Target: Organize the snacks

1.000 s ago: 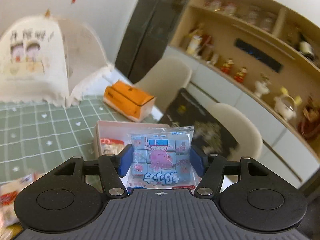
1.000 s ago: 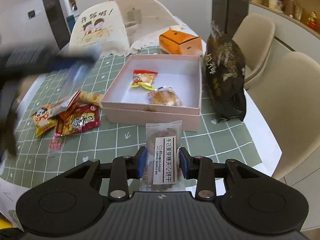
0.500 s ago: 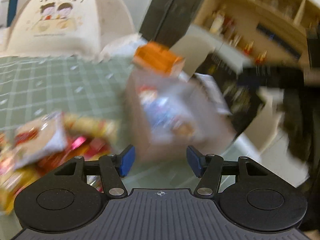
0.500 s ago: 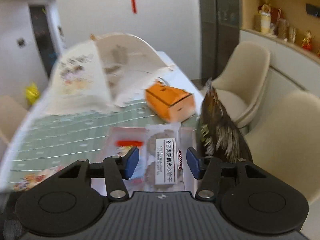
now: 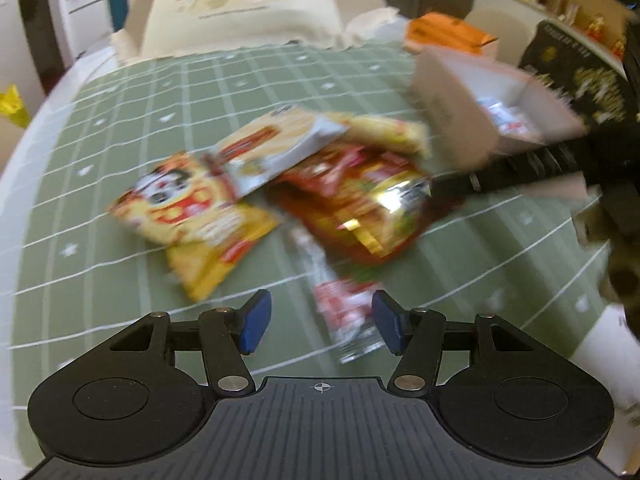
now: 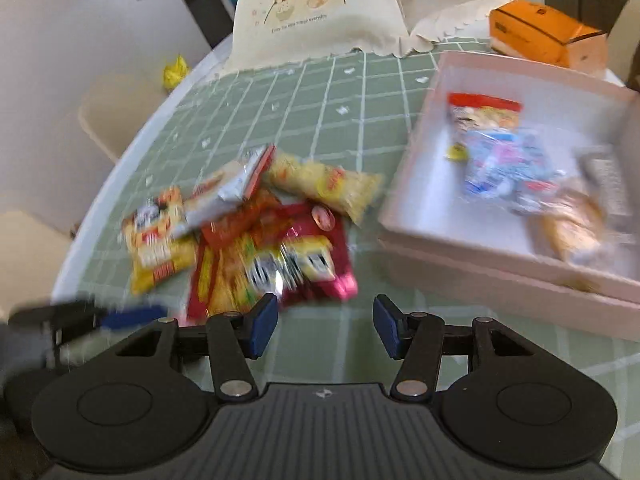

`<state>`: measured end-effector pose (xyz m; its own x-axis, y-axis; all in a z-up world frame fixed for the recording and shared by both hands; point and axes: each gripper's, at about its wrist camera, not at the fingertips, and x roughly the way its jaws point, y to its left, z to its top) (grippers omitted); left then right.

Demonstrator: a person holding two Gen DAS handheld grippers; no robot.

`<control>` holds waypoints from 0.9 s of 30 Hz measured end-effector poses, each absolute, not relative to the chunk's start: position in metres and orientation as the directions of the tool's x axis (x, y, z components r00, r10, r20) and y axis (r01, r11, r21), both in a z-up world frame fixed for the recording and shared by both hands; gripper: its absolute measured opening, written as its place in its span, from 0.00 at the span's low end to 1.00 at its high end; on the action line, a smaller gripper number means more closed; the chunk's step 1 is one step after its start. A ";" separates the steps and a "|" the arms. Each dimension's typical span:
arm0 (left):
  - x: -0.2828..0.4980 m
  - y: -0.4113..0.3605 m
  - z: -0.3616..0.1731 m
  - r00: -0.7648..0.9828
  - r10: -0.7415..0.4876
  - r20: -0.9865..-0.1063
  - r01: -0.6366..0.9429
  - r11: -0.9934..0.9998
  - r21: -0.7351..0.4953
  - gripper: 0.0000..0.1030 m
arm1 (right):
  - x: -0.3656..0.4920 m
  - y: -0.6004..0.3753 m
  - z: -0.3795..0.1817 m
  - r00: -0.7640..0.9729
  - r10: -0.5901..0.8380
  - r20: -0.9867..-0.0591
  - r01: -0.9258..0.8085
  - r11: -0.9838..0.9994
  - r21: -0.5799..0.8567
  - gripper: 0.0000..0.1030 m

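A pile of snack packets (image 5: 288, 184) lies on the green checked tablecloth; it also shows in the right wrist view (image 6: 248, 240). My left gripper (image 5: 320, 326) is open and empty, low over a small red-and-white packet (image 5: 344, 312). My right gripper (image 6: 325, 327) is open and empty, just in front of the red packet (image 6: 296, 260). The pink box (image 6: 500, 280) to the right holds a blue packet (image 6: 504, 164), a red-topped packet (image 6: 484, 116), a bun (image 6: 576, 228) and a grey packet at its right wall. The box also shows in the left wrist view (image 5: 452, 120).
A cream food cover (image 6: 320, 12) stands at the back of the table. An orange tissue box (image 6: 544, 36) sits behind the pink box. A dark snack bag (image 5: 576, 76) stands right of the box. The other gripper's arm (image 5: 540, 168) crosses the left view.
Both grippers let go of their packets: the blue one and the grey biscuit one now lie in the box. Both grippers opened and swung left toward the snack pile.
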<state>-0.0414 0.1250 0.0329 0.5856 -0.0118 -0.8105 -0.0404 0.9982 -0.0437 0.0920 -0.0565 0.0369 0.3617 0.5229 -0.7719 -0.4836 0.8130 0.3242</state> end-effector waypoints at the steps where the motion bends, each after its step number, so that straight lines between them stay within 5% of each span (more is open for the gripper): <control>1: -0.043 0.129 0.032 0.582 -0.002 -0.813 -0.050 0.998 -0.039 0.60 | 0.097 -0.047 0.035 0.377 0.515 -0.770 -0.483 0.819 0.311 0.52; 10: -0.055 0.189 0.062 0.669 -0.086 -0.738 -0.127 0.965 -0.228 0.60 | 0.073 0.019 0.043 0.384 0.496 -0.779 -0.593 0.779 0.204 0.55; 15: 0.000 0.193 0.074 0.662 -0.317 -0.679 0.050 0.923 -0.382 0.60 | 0.049 0.026 0.036 0.382 0.439 -0.813 -0.572 0.803 0.165 0.60; 23: 0.052 0.213 0.048 0.661 -0.029 -0.750 -0.079 0.991 -0.109 0.59 | 0.056 0.020 0.074 0.495 0.343 -0.798 -0.628 0.776 -0.056 0.60; 27: 0.035 0.253 0.054 0.667 -0.014 -0.745 -0.163 0.973 -0.165 0.57 | 0.102 0.048 0.068 0.515 0.292 -0.806 -0.669 0.725 -0.165 0.60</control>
<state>0.0354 0.2530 0.0541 0.6667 -0.0143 -0.7452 -0.1633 0.9727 -0.1647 0.1020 0.0481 0.0684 0.5150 0.2918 -0.8060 -0.6687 0.7250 -0.1648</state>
